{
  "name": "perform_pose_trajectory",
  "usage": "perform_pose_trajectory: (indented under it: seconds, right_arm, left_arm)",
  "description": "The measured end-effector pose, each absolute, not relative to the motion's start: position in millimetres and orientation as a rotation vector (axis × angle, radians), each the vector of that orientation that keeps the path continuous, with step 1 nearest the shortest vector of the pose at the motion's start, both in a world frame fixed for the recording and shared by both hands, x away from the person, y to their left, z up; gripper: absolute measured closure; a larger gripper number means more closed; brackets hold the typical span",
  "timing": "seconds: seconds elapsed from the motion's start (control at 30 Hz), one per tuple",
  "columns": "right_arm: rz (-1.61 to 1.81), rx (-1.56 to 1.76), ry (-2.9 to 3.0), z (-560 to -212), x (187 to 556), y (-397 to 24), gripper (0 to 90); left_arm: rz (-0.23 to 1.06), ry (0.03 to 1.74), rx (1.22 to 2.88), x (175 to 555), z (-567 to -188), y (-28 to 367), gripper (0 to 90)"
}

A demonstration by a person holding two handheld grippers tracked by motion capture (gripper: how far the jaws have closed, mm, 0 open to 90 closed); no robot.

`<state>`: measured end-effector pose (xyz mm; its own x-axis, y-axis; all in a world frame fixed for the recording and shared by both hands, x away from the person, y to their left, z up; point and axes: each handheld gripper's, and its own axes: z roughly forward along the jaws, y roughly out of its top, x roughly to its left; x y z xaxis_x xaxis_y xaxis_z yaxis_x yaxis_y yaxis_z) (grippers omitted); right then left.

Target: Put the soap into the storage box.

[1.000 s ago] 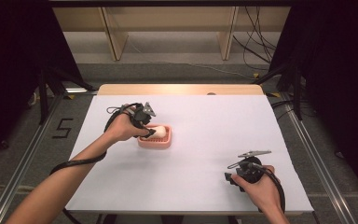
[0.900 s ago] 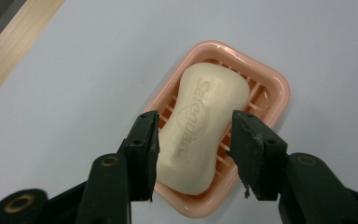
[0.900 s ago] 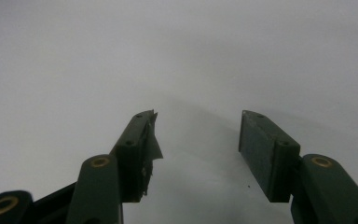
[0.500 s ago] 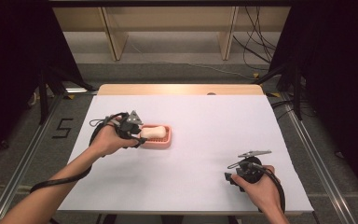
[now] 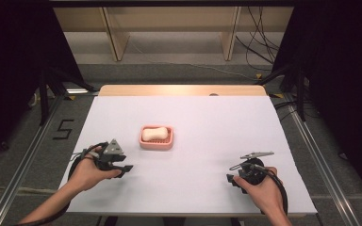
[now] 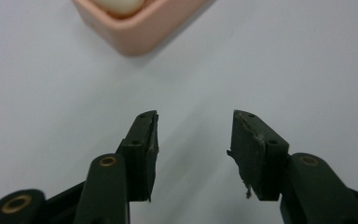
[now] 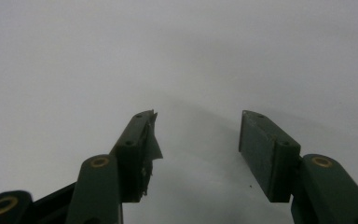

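Soap lies pale and oblong inside the pink dish, and we see both ahead of and a little to the right of our left tongs, well apart from them on the white surface. In the left gripper view the dish sits at the top edge beyond the tips, with a sliver of the soap showing over its rim, and nothing lies between the jaws. Our left tongs are released: the jaws have just been opening, and they now stand apart with bare surface showing in the gap. Our left hand holds them low near the left front of the surface, tips pointing right. Our right tongs rest in our right hand near the right front, farther from the dish, which lies ahead and to their left. In the right gripper view those tongs are released too, jaws parted over plain surface, gripping nothing.
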<state>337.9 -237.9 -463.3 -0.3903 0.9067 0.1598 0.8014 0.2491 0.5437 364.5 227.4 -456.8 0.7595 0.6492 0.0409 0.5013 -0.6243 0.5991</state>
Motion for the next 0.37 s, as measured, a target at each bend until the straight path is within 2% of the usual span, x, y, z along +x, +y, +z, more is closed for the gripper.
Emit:
perform_pose_trajectory:
  seconds: [0.13, 0.17, 0.23, 0.37]
  right_arm:
    - [0.839, 1.6, 2.377, -463, 338, -239, 46.3]
    - [0.838, 1.609, 2.373, -463, 338, -238, 46.3]
    - [0.844, 1.615, 2.377, -463, 339, -238, 46.3]
    - [0.829, 1.61, 2.37, -463, 339, -237, 46.1]
  left_arm:
    - [0.337, 0.91, 2.353, 350, -466, 244, 49.1]
    - [0.374, 0.944, 2.3, 346, -473, 245, 49.0]
    - [0.389, 0.966, 2.3, 340, -479, 249, 49.0]
    - [0.372, 0.979, 2.276, 334, -480, 248, 47.5]
